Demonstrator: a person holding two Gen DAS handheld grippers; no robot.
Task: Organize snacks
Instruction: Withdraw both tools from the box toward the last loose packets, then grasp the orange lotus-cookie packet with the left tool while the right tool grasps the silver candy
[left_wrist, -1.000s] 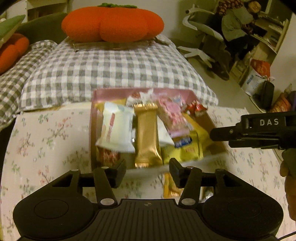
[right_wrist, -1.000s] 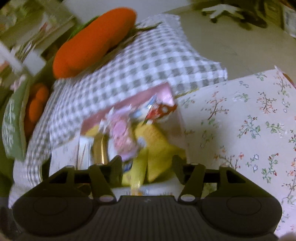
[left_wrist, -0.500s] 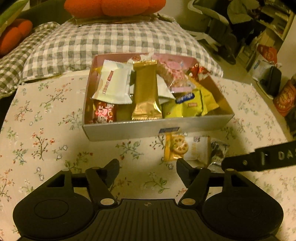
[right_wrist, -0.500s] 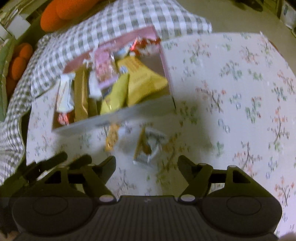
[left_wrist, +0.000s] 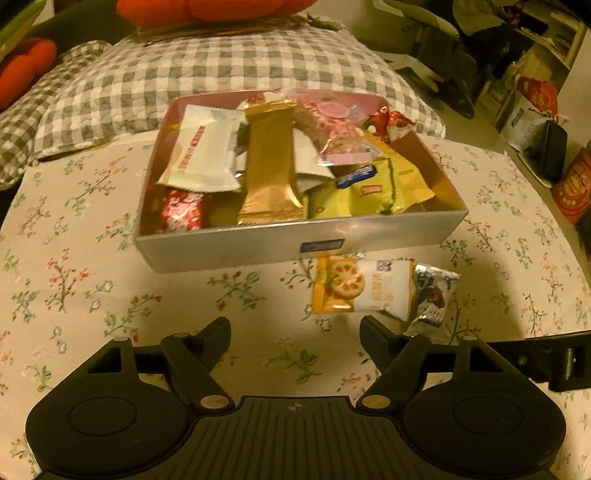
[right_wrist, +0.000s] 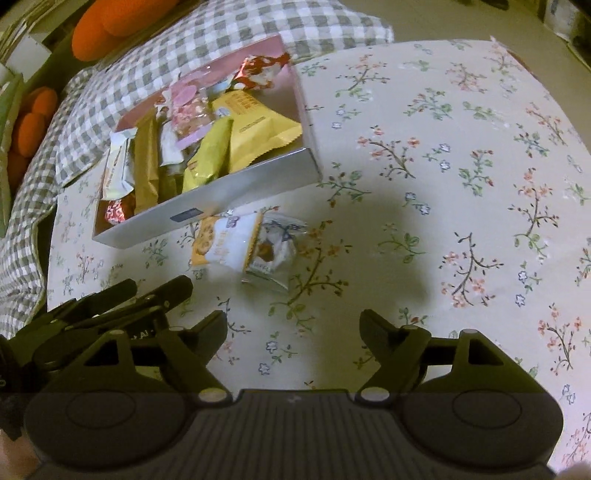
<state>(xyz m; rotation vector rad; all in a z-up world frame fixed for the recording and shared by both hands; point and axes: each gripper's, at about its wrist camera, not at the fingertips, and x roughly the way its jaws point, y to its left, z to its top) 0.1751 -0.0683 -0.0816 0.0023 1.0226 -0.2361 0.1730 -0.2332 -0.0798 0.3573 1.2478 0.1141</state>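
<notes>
Left wrist view showed a floral tablecloth (left_wrist: 74, 280) with a checked cushion (left_wrist: 221, 74) beyond. The snack box (left_wrist: 295, 251) sat mid-table, two loose packets (left_wrist: 369, 291) just near of it. Left gripper (left_wrist: 295, 332) and right gripper (right_wrist: 293, 328) had just been opening, jaws wide, empty.

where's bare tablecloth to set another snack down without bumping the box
Free: the cloth right of the box and beyond the clear wrapper, and the strip left of the box's front wall. Crowded: inside the box, and by the cracker packet against its front.
</notes>
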